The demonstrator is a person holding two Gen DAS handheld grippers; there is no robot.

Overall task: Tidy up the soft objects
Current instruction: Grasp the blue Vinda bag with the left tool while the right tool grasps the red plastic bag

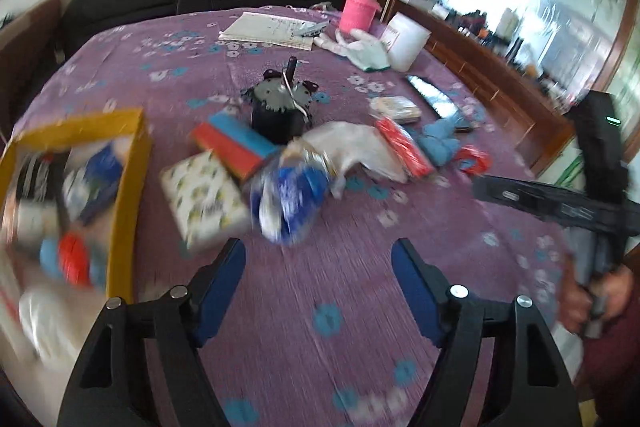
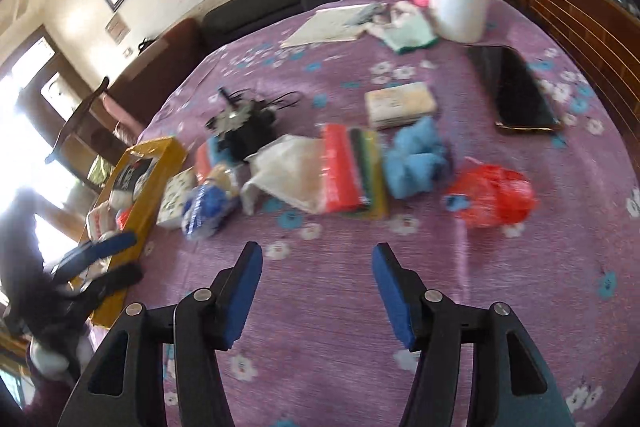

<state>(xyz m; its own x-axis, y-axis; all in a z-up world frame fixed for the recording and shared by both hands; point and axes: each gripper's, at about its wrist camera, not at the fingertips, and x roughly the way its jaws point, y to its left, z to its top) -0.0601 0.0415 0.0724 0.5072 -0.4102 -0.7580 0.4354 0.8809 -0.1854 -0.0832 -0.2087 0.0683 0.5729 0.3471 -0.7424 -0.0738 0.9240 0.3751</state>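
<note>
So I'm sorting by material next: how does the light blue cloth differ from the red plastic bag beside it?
The light blue cloth looks thick, matte and bunched into folds; the red plastic bag looks thin, shiny and crumpled. In the right wrist view the cloth lies nearer the striped packet, the bag further right. Both lie loose on the purple tablecloth, outside the yellow box.

Layout taken from the motor (image 1: 280, 107), which stood mid-table on the tablecloth (image 1: 320, 287). Box (image 1: 124, 187) lay far left of the motor at the table edge, with soft items in it. Tissue pack (image 1: 206, 199) sat left and nearer the camera than the motor; sponge block (image 1: 232, 143) touched the motor's left side. Wrapped bundle (image 1: 290, 195) lay directly in front. Cloth wad (image 1: 440, 143) and crumpled bag (image 2: 492, 195) lay right of it. Phone (image 2: 516, 91) lay further right. Bucket (image 2: 460, 3) and papers (image 1: 272, 31) lay behind
</note>
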